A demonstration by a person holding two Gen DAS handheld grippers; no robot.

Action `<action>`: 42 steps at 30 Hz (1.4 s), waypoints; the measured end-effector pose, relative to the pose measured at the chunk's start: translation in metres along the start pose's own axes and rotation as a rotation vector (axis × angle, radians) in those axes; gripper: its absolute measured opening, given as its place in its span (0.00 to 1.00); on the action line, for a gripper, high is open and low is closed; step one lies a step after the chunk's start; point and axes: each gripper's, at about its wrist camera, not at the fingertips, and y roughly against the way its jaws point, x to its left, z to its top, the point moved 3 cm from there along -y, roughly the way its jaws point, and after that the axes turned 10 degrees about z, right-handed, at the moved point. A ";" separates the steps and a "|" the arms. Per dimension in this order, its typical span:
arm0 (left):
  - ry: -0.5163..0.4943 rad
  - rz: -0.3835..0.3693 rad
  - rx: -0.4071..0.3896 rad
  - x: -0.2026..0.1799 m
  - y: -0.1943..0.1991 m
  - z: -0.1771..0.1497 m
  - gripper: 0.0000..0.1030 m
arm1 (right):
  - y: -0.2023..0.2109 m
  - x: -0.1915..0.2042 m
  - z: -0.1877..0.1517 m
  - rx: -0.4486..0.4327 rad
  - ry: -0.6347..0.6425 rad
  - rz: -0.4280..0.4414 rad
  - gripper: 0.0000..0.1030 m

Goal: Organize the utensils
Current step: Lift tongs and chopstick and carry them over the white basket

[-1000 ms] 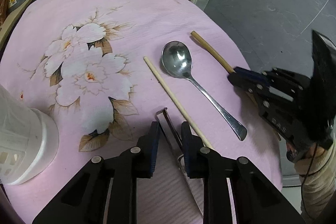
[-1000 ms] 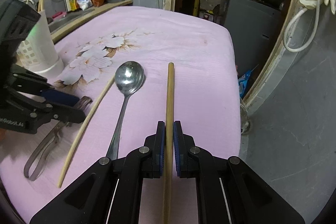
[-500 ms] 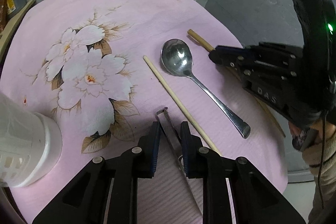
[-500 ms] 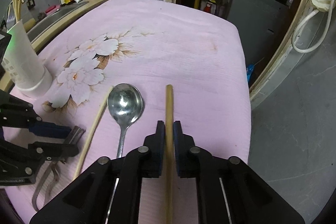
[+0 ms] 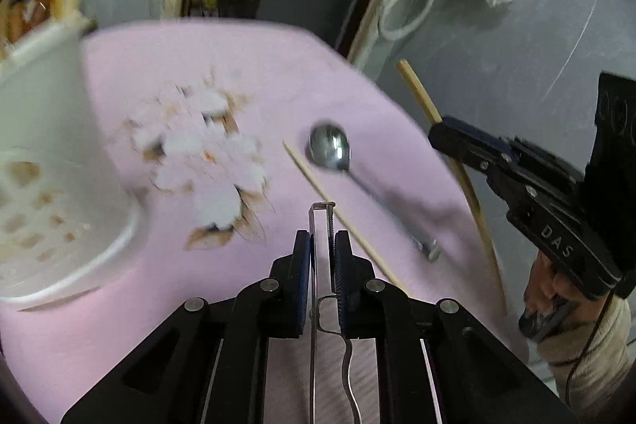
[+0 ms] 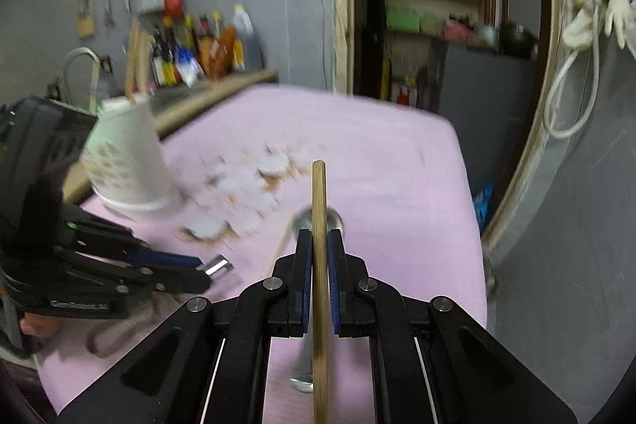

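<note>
My left gripper [image 5: 322, 241] holds thin metal tongs [image 5: 321, 209] just above the pink flowered cloth [image 5: 246, 66]. Its jaws are closing, and the pads press on the two tong arms. My right gripper [image 6: 319, 237] is shut on a wooden chopstick [image 6: 318, 193], which is lifted off the cloth and sticks out ahead. The left wrist view shows that gripper [image 5: 437, 136] at the right with the chopstick [image 5: 417, 94]. A steel spoon [image 5: 330, 150] and a second chopstick [image 5: 318, 181] lie on the cloth. A white perforated utensil holder [image 5: 51, 146] stands at the left.
The cloth-covered table [image 6: 397, 146] ends at the right above grey floor. A counter with bottles [image 6: 198, 54] runs behind the holder [image 6: 127, 161]. A doorway with shelves is at the back. A white cable [image 6: 572, 74] hangs on the right wall.
Both grippers have risen and tilted up with their loads. The tongs and the held chopstick have come off the cloth. The holder now looms larger in the left view.
</note>
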 end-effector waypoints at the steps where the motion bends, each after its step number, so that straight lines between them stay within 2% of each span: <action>1: 0.004 0.014 -0.055 0.002 0.013 -0.003 0.09 | 0.004 0.004 0.002 -0.029 0.003 0.004 0.05; 7: 0.016 0.097 -0.324 0.001 0.064 0.002 0.09 | 0.028 0.032 0.021 -0.251 0.026 0.016 0.05; 14: 0.052 0.156 -0.553 0.006 0.110 0.017 0.09 | 0.044 0.062 0.048 -0.453 0.052 0.057 0.05; 21: 0.093 0.195 -0.665 0.034 0.149 0.037 0.09 | 0.053 0.083 0.089 -0.604 0.083 0.124 0.05; 26: 0.171 0.224 -0.733 0.080 0.184 0.055 0.09 | 0.049 0.099 0.123 -0.703 0.073 0.220 0.05; 31: 0.268 0.292 -0.810 0.135 0.207 0.065 0.09 | 0.031 0.114 0.153 -0.819 0.025 0.315 0.05; 36: 0.347 0.367 -0.865 0.176 0.212 0.062 0.09 | 0.010 0.124 0.167 -0.943 -0.024 0.289 0.05; 42: 0.440 0.416 -0.923 0.207 0.199 0.046 0.09 | -0.009 0.120 0.161 -1.017 -0.091 0.199 0.05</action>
